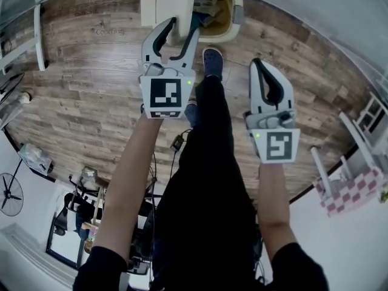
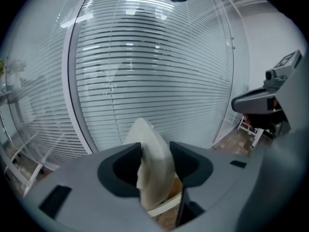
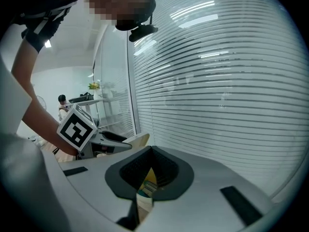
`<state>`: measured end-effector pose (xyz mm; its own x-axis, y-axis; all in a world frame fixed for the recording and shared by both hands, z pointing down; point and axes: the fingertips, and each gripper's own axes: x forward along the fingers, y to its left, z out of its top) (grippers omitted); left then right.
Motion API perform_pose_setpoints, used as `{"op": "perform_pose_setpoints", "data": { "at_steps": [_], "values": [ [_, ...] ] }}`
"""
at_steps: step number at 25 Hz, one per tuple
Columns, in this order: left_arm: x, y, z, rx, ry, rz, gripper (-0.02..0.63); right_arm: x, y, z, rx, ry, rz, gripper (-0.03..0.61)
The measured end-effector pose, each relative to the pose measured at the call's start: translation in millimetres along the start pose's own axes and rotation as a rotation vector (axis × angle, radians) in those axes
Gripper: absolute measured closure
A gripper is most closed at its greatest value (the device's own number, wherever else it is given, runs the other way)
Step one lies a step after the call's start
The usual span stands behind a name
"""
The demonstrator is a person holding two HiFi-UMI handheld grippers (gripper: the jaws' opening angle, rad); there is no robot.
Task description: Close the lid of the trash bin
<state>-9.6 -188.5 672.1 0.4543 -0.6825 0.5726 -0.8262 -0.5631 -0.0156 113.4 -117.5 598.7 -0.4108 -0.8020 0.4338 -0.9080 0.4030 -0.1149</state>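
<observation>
Grey left gripper (image 2: 155,151) astride curved cream lid (image 2: 153,170)

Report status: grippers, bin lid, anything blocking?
Left gripper open, straddling the raised lid. Right gripper shut, empty. Trash bin open, rubbish inside. No obstruction visible.

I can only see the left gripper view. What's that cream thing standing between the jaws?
Observer: The lid of the trash bin, raised open at the bin's left side in the head view.
Operator: Anything in the bin?
Observer: Yes, trash lies inside it.
Operator: And the right gripper, its jaws?
Observer: Together, with nothing between them; it is apart from the bin.
</observation>
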Motion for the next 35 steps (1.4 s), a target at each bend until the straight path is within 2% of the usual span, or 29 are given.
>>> {"op": "perform_pose_setpoints", "data": {
  "at_steps": [16,22,35],
  "values": [
    [30,-43,-7,0.057,-0.015,-0.116,0.402,-3,-14,-22,0.026,0.041,-0.047,0.574],
    [43,-63,-21,0.035,0.023,-0.190,0.407,3,-16,-21,0.032,0.031,-0.041,0.574],
    [81,-91,-58,0.003,0.125,-0.249,0.419,10,-25,-32,0.047,0.052,-0.036,0.574]
  ]
}}
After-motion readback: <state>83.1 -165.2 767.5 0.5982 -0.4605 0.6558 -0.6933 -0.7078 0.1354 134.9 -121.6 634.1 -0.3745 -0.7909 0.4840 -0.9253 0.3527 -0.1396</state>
